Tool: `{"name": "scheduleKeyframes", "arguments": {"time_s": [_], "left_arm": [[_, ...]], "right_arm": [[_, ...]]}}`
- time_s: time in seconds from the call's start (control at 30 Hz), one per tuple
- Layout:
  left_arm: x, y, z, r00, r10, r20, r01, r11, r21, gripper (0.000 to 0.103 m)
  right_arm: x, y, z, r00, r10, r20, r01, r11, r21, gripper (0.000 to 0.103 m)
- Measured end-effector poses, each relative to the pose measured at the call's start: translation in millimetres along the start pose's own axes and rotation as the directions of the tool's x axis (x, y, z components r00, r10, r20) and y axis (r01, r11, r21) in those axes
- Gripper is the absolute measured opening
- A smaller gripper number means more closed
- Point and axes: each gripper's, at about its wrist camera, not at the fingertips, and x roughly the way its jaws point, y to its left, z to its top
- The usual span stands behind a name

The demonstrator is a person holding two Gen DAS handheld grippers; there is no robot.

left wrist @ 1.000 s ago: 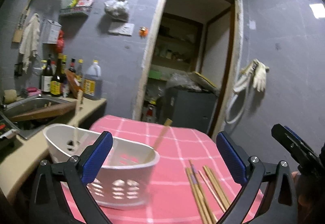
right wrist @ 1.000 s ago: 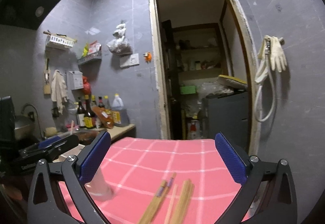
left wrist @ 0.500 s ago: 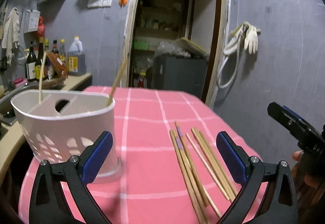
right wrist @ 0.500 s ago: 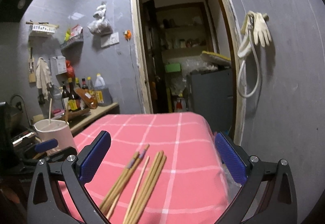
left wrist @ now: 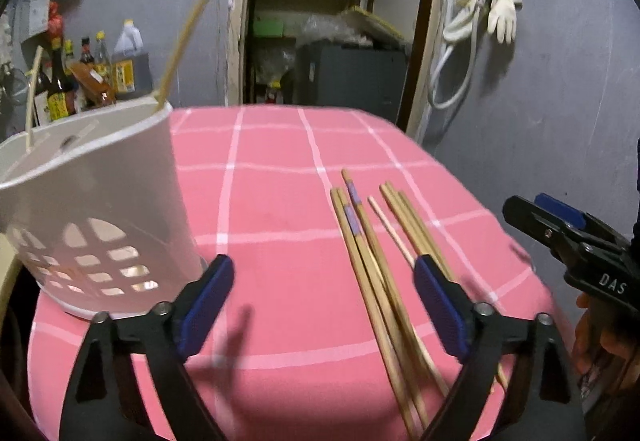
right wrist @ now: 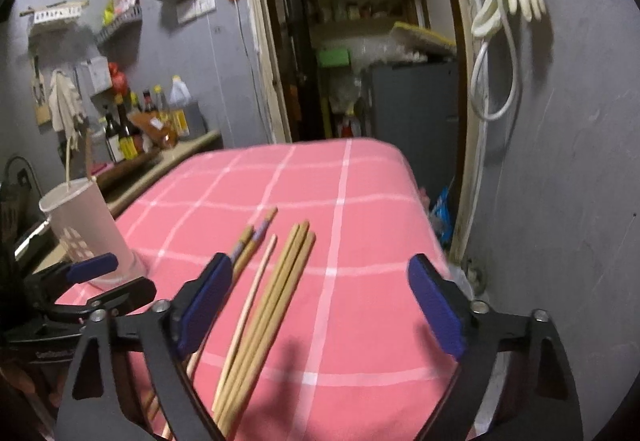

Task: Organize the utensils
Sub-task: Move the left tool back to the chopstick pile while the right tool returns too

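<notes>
My left gripper (left wrist: 324,305) and right gripper (right wrist: 320,305) both hang spread but closing, pinching nothing yet. The loose chopsticks (left wrist: 376,261) lie bundled on the pink tabletop (left wrist: 280,193). Only two sticks stand in the white holder (left wrist: 92,201), so I judge most sorting remains.

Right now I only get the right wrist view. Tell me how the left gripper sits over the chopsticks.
Observer: The left gripper is closing with its pads touching nothing. The purple-banded chopsticks lie framed between its fingers.
Operator: Report the holder's inside.
Observer: The white holder has an inner partition with a hole in it. One chopstick leans out at its right rim.
</notes>
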Motion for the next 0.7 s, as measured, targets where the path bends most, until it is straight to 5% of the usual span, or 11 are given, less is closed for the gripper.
{"name": "scheduleKeyframes", "arguments": {"time_s": [0.1,0.43,0.7], "left_arm": [[13.1,3.2,1.4,0.998,-0.003,-0.061,0.002,1.0,-0.013,0.068],[46.2,3.3,8.9,0.984,-0.019,-0.176,0.017,1.0,-0.018,0.052],[60.2,3.8,12.4,0.975,-0.017,-0.221,0.014,1.0,-0.014,0.046]], "right_arm": [[9.3,1.1,-0.7,0.999,0.005,-0.054,-0.006,1.0,-0.009,0.076],[46.1,7.0,-4.8,0.973,0.027,-0.231,-0.036,0.999,-0.034,0.047],[66.1,7.1,-3.8,0.95,0.028,-0.312,-0.041,0.999,-0.035,0.043]]}}
